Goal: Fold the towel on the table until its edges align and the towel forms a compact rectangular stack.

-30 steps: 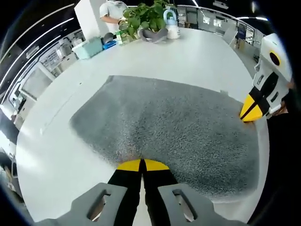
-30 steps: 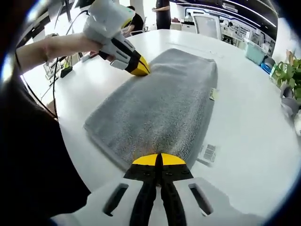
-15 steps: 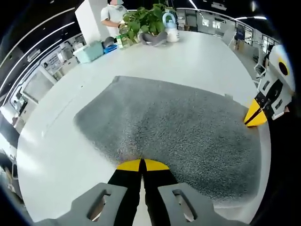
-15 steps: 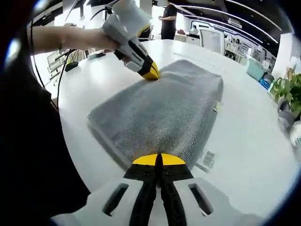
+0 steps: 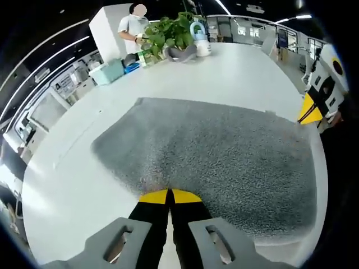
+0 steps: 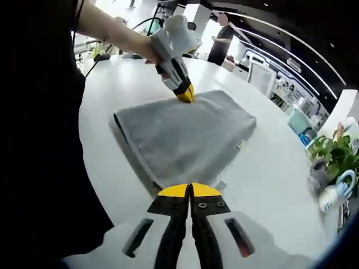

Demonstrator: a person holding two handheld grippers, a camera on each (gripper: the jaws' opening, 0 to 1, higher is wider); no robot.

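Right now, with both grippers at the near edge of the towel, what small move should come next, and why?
Probably lift both corners together and carry them toward the far edge. The left gripper and right gripper each look shut on the grey towel, which lies flat on the white table and is not yet a compact stack.

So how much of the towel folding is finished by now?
The towel already lies as a doubled grey rectangle on the table. In hand: both claws, the left and the right, are shut on corners of one edge. Left: probably at least one more fold for a compact stack.
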